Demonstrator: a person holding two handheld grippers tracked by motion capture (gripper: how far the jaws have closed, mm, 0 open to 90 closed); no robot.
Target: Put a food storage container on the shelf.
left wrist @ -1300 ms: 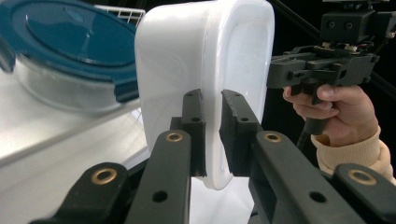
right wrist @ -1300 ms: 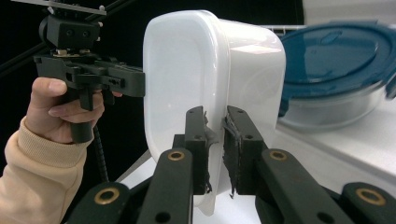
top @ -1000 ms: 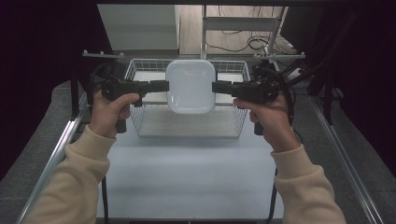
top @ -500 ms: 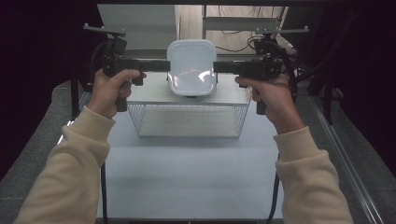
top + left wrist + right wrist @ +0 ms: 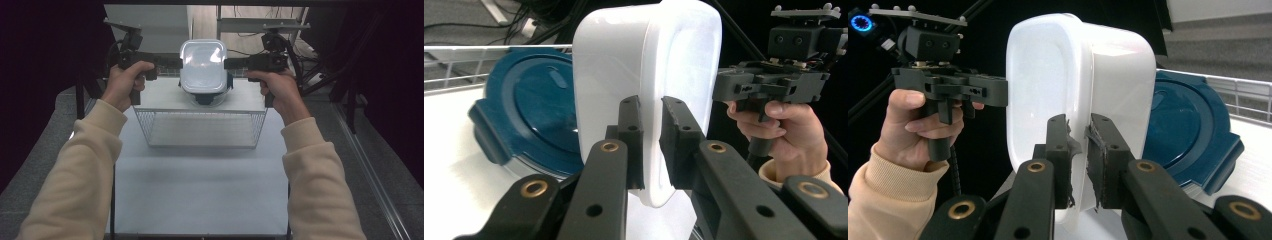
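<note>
From above, the white container (image 5: 203,66) hangs between the left gripper (image 5: 176,62) and right gripper (image 5: 229,63), over the blue lid (image 5: 207,95) near the shelf's (image 5: 245,97) far edge; left gripper view, jaws pinching its rim; right gripper view, jaws pinching the opposite rim.

Container (image 5: 202,65) between two hand-held grippers, above lidded bowl (image 5: 207,95) behind wire basket (image 5: 200,131).
</note>
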